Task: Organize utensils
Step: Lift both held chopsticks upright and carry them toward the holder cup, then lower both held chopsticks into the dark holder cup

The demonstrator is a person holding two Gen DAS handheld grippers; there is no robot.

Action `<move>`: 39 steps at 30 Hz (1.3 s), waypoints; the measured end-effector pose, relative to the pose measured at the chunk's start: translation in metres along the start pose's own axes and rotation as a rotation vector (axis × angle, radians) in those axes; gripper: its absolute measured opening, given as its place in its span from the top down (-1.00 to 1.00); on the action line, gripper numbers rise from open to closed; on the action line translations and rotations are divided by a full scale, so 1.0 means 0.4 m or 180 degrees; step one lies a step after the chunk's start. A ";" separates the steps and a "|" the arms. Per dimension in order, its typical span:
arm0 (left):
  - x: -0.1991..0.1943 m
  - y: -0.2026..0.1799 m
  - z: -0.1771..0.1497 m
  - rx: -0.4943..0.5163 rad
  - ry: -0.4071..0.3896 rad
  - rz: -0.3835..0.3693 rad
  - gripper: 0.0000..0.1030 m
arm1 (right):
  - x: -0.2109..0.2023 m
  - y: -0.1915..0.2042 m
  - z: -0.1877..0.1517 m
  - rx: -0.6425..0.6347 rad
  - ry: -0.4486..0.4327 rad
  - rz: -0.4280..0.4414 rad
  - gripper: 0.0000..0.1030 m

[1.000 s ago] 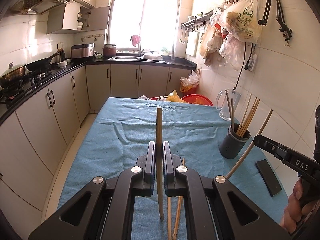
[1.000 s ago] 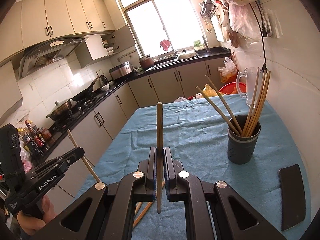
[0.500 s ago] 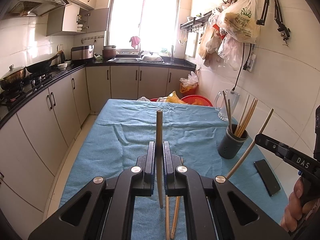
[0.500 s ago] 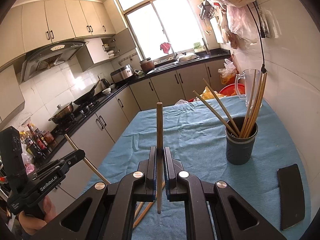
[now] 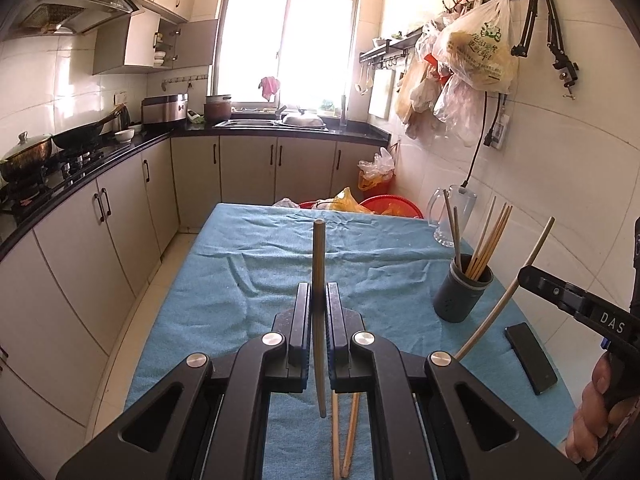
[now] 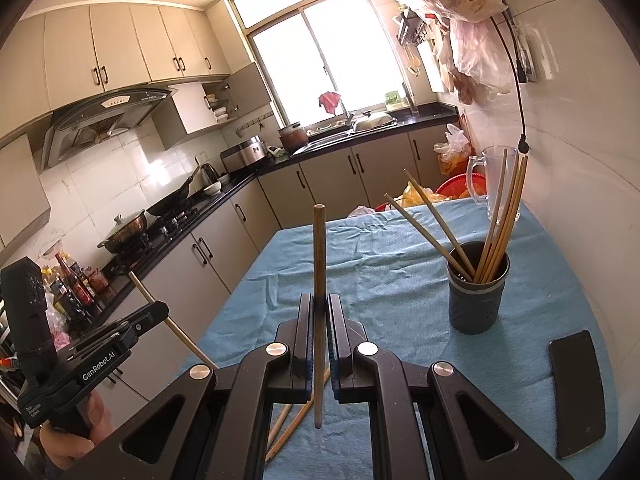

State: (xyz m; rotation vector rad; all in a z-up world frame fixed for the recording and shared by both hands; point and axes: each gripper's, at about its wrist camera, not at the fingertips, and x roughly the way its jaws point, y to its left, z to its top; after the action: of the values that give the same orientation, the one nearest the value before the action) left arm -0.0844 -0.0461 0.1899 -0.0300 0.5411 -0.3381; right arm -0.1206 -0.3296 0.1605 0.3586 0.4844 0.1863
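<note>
My left gripper (image 5: 319,289) is shut on a wooden chopstick (image 5: 319,248) that stands upright between its pads. My right gripper (image 6: 319,299) is likewise shut on an upright chopstick (image 6: 319,248). Each gripper shows in the other's view: the right gripper (image 5: 526,276) at the right edge with its chopstick (image 5: 500,308) slanting, and the left gripper (image 6: 158,310) at the lower left. A dark grey holder (image 5: 462,298) (image 6: 478,292) with several chopsticks stands on the blue cloth (image 5: 260,272), ahead and to the right. Two loose chopsticks (image 5: 343,432) (image 6: 294,420) lie on the cloth beneath the grippers.
A black phone (image 5: 530,356) (image 6: 576,392) lies on the cloth right of the holder. A clear glass pitcher (image 5: 452,216) (image 6: 482,184) stands at the table's far right corner by the tiled wall. Kitchen cabinets (image 5: 100,240) run along the left, past the table's edge.
Both grippers stay shut on their chopsticks. The holder has shifted only slightly in each view.
</note>
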 end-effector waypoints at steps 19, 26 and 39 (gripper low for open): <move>0.020 -0.146 0.078 0.0271 -0.0004 -0.0367 0.88 | -0.117 -0.175 0.060 0.0433 -0.0374 -0.0194 0.87; 0.049 -0.231 0.111 0.0384 0.0017 -0.0520 0.88 | -0.168 -0.251 0.088 0.0595 -0.0524 -0.0305 0.87; 0.075 -0.384 0.206 0.0558 -0.0089 -0.0798 0.88 | -0.227 -0.329 0.150 0.0683 -0.0718 -0.0422 0.87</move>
State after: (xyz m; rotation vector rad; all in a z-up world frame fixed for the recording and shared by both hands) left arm -0.0654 -0.2058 0.2635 0.0675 0.4790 -0.6278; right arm -0.1587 -0.4916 0.1982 0.5488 0.3039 -0.0358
